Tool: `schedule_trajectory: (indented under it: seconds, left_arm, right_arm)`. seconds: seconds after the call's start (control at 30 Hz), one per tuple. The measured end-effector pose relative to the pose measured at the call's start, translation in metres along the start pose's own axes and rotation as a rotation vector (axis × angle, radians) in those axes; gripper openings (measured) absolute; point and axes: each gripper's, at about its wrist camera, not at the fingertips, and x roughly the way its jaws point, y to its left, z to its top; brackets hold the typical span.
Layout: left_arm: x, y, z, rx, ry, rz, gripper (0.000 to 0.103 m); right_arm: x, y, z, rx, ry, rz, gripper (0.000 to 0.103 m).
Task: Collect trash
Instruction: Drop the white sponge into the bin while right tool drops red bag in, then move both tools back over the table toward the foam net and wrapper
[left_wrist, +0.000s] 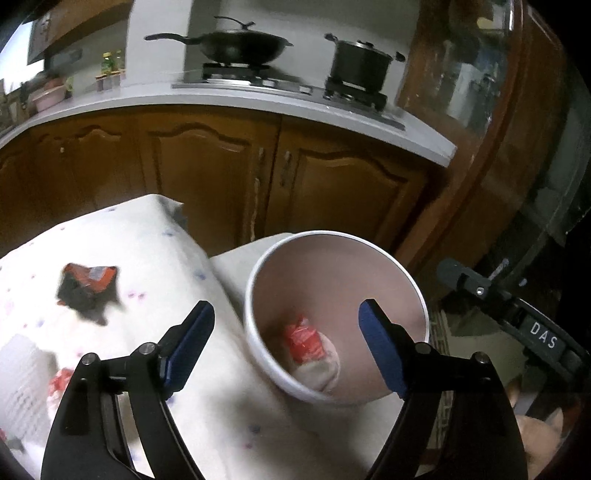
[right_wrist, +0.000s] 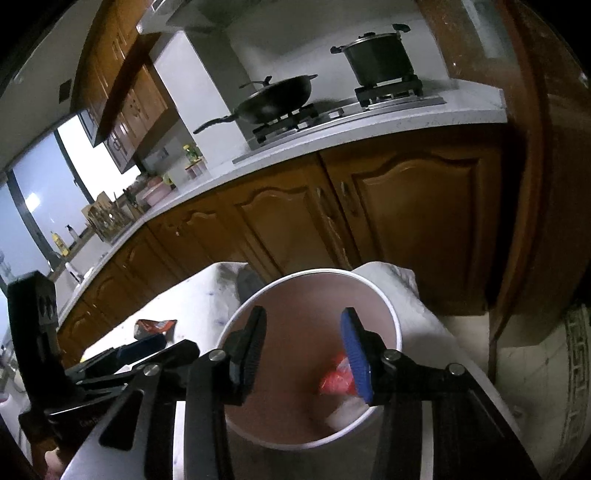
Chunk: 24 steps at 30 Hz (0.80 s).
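A: Count?
B: One white bin (left_wrist: 258, 354) beside the table (left_wrist: 207, 369); in it I see one red wrapper (left_wrist: 304, 339) on a white wad. Two wrappers on the cloth: dark (left_wrist: 86, 288), red (left_wrist: 59, 382).
A: Jaws?
B: Left gripper (left_wrist: 286, 350) spread wide, empty. Right gripper (right_wrist: 304, 352) parted over the bin, gripping nothing.

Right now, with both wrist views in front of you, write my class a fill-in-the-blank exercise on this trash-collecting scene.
1. The red wrapper lies inside the white ____.
2. The crumpled dark wrapper lies on the ____.
3. The right gripper hangs over the bin with ____ between its open jaws.
4. On the stove stand a lidded pot and a ____.

Missing words: bin; tablecloth; nothing; wok
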Motion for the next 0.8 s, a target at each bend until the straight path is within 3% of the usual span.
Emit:
schedule_trajectory:
  seconds: [0.2,0.8]
  left_arm:
    - [-0.038,0.021,-0.015,-0.051,-0.048,0.014,0.086]
    - [-0.117,0.080,-0.070,-0.151,-0.104,0.080,0.088]
  right_arm:
    - [-0.015,0.012,-0.006,0.008,-0.027,0.041,0.077]
    - [-0.041,0.069,-0.045,0.007,-0.012,0.146,0.086]
